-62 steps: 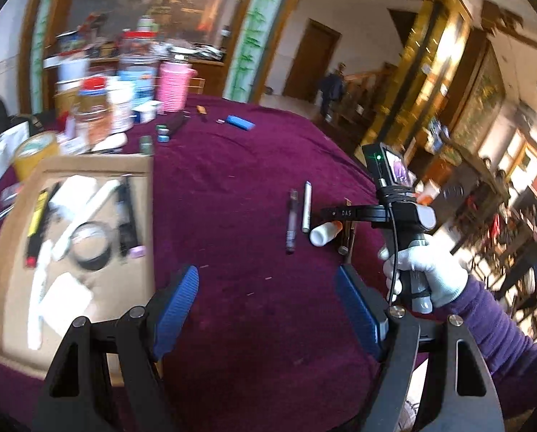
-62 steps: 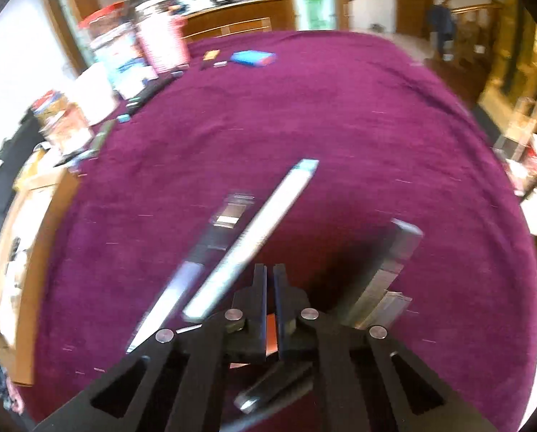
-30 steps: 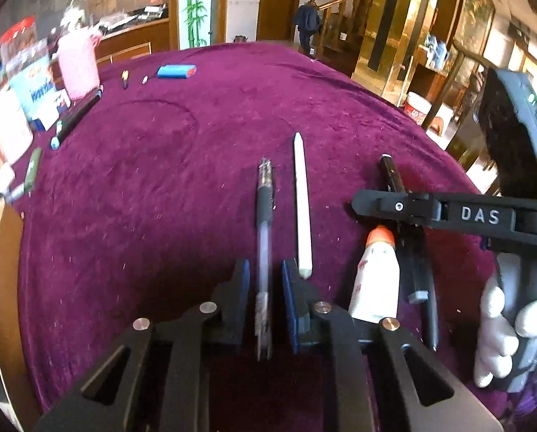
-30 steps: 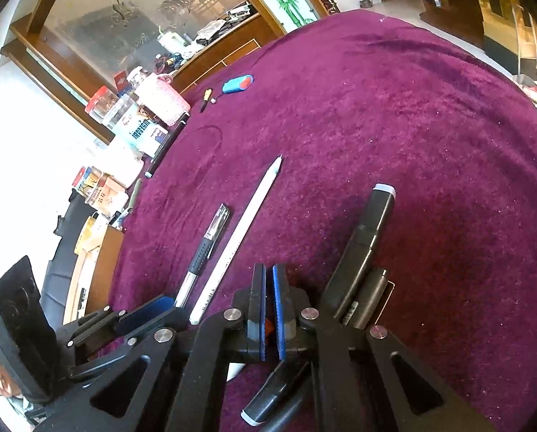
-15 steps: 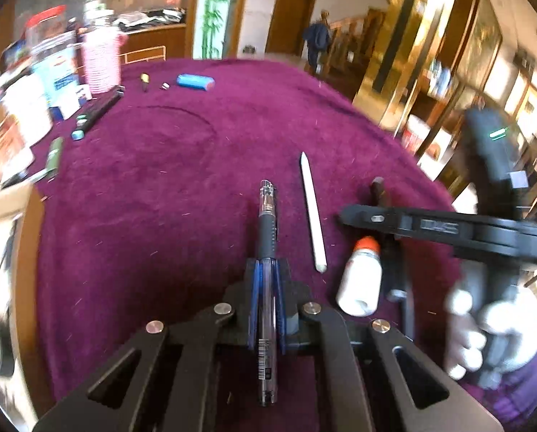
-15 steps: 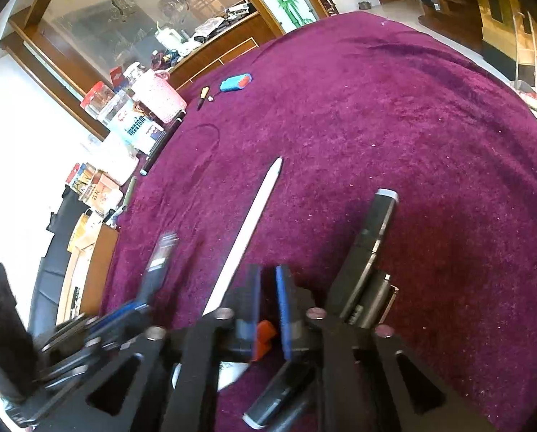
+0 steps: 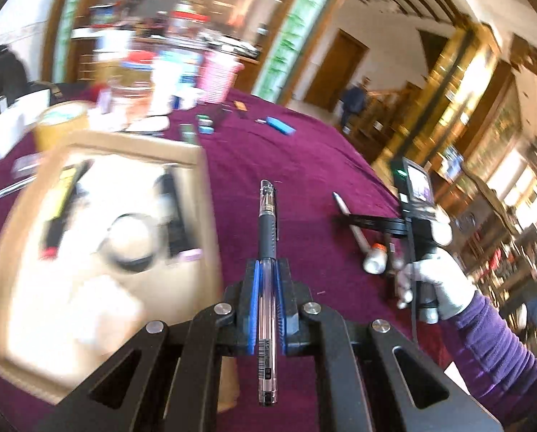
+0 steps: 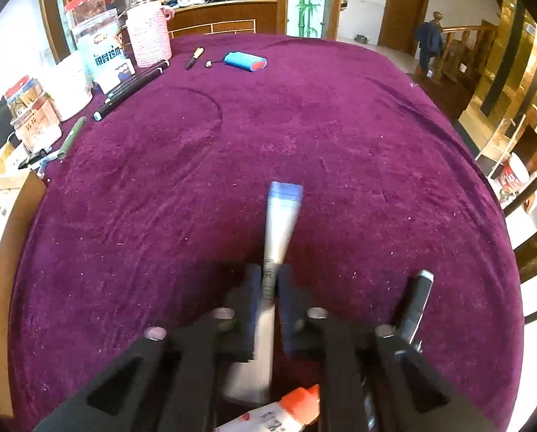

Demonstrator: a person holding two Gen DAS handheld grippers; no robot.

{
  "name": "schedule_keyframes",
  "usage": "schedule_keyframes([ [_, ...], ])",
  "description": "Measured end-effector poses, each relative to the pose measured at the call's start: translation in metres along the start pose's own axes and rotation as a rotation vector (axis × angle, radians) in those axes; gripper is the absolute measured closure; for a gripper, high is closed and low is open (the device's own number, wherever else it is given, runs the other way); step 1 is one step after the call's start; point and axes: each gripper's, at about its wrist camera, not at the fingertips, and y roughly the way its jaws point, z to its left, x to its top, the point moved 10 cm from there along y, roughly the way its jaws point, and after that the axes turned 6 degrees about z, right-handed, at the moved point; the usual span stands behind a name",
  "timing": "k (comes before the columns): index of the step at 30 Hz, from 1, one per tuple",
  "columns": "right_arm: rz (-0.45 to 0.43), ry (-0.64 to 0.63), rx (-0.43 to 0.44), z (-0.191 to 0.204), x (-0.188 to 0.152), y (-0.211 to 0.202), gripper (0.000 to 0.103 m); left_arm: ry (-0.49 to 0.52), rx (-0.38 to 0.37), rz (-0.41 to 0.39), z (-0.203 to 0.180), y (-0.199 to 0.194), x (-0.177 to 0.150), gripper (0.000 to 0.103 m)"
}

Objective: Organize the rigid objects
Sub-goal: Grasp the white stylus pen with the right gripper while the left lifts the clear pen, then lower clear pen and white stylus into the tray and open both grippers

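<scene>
The tablecloth (image 8: 340, 126) bears all items. The cardboard tray (image 7: 203, 180) lies at the left. The glue bottle (image 7: 374, 257) and marker (image 8: 417, 302) lie at the right. The jars (image 8: 92, 39) stand along the far-left edge, the battery pack (image 8: 245, 61) beside them.

The round table (image 8: 340, 115) has a purple cloth. A blue case (image 8: 245, 61) lies near its far edge. Jars (image 8: 95, 43) and a pink cup (image 8: 148, 34) stand along the left edge, by a cardboard tray (image 7: 196, 194).

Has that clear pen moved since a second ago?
Yes. The clear pen, then flat on the purple tablecloth, is now lifted in the left gripper, near the cardboard tray.
</scene>
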Motion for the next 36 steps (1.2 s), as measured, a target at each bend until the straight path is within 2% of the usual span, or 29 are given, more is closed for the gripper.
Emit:
schedule_keyframes([
  [4, -0.009, 0.082, 0.098, -0.002, -0.007, -0.01, 0.096, -0.074, 0.058, -0.04, 0.047, -0.03, -0.009, 0.095],
  [10, -0.067, 0.128, 0.286, 0.025, -0.017, -0.059, 0.095, -0.184, 0.091, -0.051, 0.098, -0.046, -0.026, 0.095],
  [16, -0.069, 0.055, 0.467, 0.098, -0.028, -0.1, 0.095, -0.198, 0.101, 0.005, 0.101, -0.028, -0.038, 0.094],
  [22, -0.002, -0.053, 0.622, 0.187, -0.05, -0.118, 0.094, -0.211, 0.214, -0.017, 0.124, -0.033, -0.032, 0.094],
  [27, 0.055, -0.149, 0.669, 0.253, -0.073, -0.116, 0.094, -0.243, 0.296, -0.02, 0.157, -0.039, -0.029, 0.094],
  [32, 0.109, -0.196, 0.657, 0.287, -0.094, -0.104, 0.094, -0.258, 0.392, -0.016, 0.177, -0.041, -0.033, 0.094],
  [34, 0.11, -0.212, 0.618, 0.294, -0.099, -0.098, 0.094, -0.258, 0.408, -0.027, 0.177, -0.044, -0.033, 0.089],
  [36, 0.106, -0.231, 0.573, 0.299, -0.103, -0.091, 0.094, -0.25, 0.424, -0.049, 0.173, -0.049, -0.031, 0.07],
])
